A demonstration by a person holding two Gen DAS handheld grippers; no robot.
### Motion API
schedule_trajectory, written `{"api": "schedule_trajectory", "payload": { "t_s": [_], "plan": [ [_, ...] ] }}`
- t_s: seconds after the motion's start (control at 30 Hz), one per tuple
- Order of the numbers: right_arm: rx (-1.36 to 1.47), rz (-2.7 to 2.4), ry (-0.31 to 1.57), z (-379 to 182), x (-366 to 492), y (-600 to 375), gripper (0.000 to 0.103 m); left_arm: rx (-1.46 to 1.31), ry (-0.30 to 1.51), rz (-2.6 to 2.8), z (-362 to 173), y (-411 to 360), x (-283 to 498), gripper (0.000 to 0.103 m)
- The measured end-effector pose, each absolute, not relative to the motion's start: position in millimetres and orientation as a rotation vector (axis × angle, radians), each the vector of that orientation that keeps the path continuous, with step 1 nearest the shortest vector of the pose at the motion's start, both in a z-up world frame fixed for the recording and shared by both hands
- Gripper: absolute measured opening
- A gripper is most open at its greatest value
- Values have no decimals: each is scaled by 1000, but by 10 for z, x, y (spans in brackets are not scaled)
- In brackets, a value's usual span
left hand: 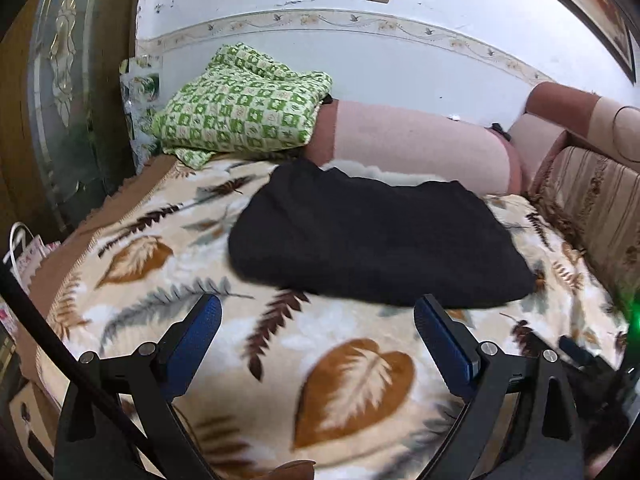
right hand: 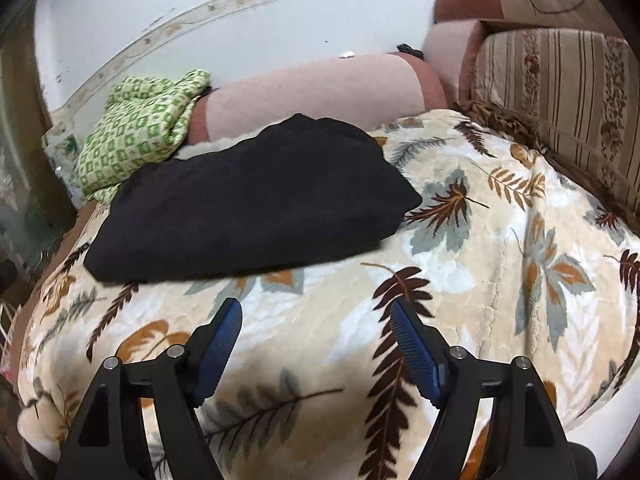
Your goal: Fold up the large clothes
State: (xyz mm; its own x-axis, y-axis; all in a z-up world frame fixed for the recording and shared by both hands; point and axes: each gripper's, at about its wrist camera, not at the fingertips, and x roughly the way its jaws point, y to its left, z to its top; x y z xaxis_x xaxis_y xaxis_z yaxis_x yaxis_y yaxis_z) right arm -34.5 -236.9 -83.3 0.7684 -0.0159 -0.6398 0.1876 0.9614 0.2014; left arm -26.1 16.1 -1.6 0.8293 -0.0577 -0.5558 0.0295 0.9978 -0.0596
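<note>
A black garment (left hand: 372, 232) lies folded into a thick, roughly rectangular bundle on the leaf-patterned blanket (left hand: 352, 364); the right wrist view shows the same black garment (right hand: 248, 204) towards the back left of the leaf-patterned blanket (right hand: 492, 272). My left gripper (left hand: 318, 312) hangs over the blanket just in front of the garment's near edge, open wide, with nothing between its blue pads (left hand: 200, 332). My right gripper (right hand: 316, 316) stands open too, a little further back from the bundle, with only blanket between its blue pads (right hand: 416, 344).
A green-and-white patterned cloth (left hand: 240, 108) is heaped at the back left against a pink bolster (left hand: 420, 144). A striped sofa back (right hand: 560, 100) bounds the right side. A dark wooden cabinet (left hand: 60, 100) and a white bag (left hand: 24, 256) stand at the left.
</note>
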Motion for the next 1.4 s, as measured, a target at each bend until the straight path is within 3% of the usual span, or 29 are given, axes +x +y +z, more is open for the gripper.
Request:
{"api": "schedule_trajectory", "payload": {
  "t_s": [0.37,1.4],
  "plan": [
    [246,-117,676,-860,-637,-2293,84,0,620,-89,-57,-80,-575,97],
    [162,-136,712,-889,-630,-2074,87,46,732,-77,-340,-123,-497,97]
  ]
}}
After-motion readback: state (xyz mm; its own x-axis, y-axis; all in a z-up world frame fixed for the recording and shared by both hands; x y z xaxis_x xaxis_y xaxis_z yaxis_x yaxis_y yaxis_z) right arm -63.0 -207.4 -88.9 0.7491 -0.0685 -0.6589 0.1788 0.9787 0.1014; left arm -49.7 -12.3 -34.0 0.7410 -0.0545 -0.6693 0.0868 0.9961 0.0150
